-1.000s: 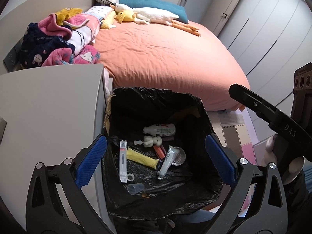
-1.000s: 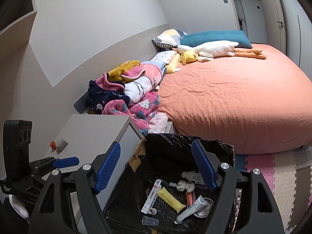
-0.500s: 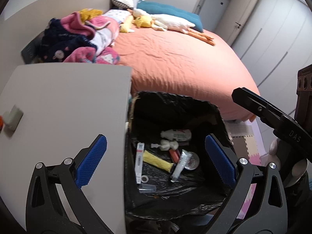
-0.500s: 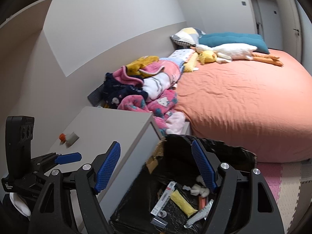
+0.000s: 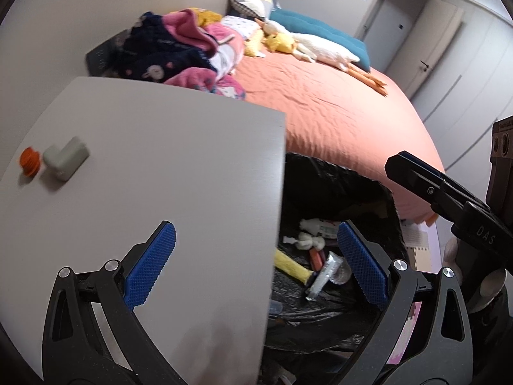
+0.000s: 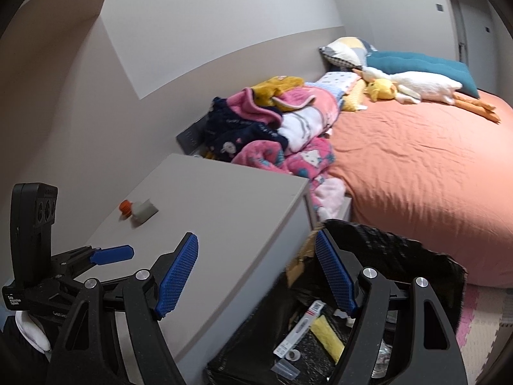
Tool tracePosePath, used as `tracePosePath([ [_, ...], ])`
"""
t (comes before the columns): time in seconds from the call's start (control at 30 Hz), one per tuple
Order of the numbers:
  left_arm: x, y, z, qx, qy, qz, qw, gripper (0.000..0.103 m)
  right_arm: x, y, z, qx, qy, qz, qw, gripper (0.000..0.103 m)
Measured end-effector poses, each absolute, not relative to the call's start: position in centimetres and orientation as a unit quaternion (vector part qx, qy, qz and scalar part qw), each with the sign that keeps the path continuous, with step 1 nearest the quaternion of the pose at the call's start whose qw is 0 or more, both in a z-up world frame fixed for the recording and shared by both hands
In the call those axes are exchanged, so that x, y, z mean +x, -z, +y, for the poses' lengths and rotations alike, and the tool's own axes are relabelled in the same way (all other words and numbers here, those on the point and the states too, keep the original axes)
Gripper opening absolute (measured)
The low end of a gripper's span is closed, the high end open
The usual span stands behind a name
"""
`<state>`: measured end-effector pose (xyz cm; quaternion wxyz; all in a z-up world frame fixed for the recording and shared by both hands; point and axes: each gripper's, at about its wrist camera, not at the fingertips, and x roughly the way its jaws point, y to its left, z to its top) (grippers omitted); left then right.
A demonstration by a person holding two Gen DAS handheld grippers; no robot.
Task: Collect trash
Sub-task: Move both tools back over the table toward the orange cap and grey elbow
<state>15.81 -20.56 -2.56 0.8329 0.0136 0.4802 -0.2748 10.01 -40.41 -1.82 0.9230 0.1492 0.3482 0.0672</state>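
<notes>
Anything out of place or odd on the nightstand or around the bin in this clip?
Two small items remain on the nightstand: an orange cap beside a grey L-shaped piece. The bin already holds trash. Nothing looks spilled.

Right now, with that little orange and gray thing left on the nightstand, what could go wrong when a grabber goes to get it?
1. The orange-capped gray piece is small, and both the left gripper and right gripper stand wide open, so a pinch might push it away.
2. It sits near the far edge of the nightstand, so a nudge could knock it off.
3. The trash bin stands beside the nightstand; a loose carry could drop it short.
</notes>
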Motion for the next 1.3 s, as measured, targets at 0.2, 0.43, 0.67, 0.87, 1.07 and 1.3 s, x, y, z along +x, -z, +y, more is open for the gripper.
tracePosePath([
  [0.2, 16.4, 2.7, -17.2, -0.004, 0.243, 0.482, 0.842, 0.097, 11.8, 2.1, -37.3, 0.135, -0.101, 0.357, 0.919, 0.076],
  [0.43, 17.0, 3.0, -13.2, -0.025, 0.205, 0.485, 0.850, 0.097, 13.9, 2.5, -33.7, 0.119, -0.136, 0.369, 0.912, 0.076],
  [0.67, 18.1, 3.7, -9.7, -0.045, 0.171, 0.490, 0.853, 0.097, 16.3, 3.4, -30.4, 0.110, -0.159, 0.384, 0.903, 0.076],
  [0.87, 19.4, 4.3, -7.5, -0.059, 0.149, 0.493, 0.855, 0.097, 18.0, 3.9, -28.5, 0.102, -0.171, 0.394, 0.897, 0.076],
  [1.07, 21.0, 4.9, -5.4, -0.069, 0.127, 0.495, 0.857, 0.097, 20.1, 4.7, -26.4, 0.099, -0.181, 0.404, 0.891, 0.076],
  [1.3, 22.6, 5.7, -3.1, -0.068, 0.101, 0.488, 0.864, 0.097, 22.2, 5.9, -24.7, 0.102, -0.189, 0.418, 0.883, 0.076],
])
